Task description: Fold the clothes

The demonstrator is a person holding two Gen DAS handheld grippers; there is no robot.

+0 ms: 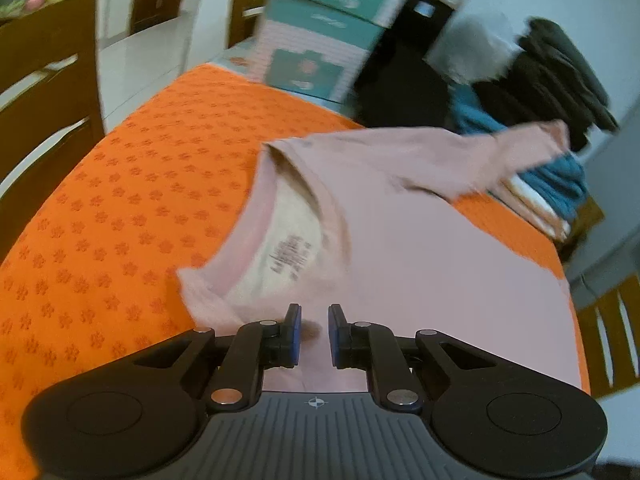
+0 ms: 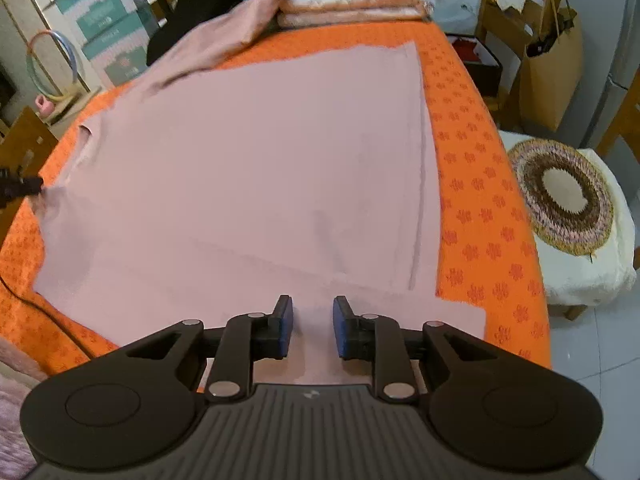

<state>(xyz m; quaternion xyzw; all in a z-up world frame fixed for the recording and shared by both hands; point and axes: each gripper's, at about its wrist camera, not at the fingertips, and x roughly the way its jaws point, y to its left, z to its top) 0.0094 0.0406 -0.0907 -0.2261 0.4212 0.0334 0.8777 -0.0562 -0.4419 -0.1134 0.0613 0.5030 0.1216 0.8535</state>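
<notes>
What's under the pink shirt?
The pink shirt lies flat on an orange flower-patterned tablecloth, which shows all round it. Its far sleeve drapes onto a stack of folded towels. Anything beneath the middle is covered.

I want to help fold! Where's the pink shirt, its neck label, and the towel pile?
pink shirt (image 2: pixel 256 152), right wrist view, flat middle.
neck label (image 1: pixel 290 258), left wrist view, printed text.
towel pile (image 2: pixel 352 4), right wrist view, front edges.
</notes>
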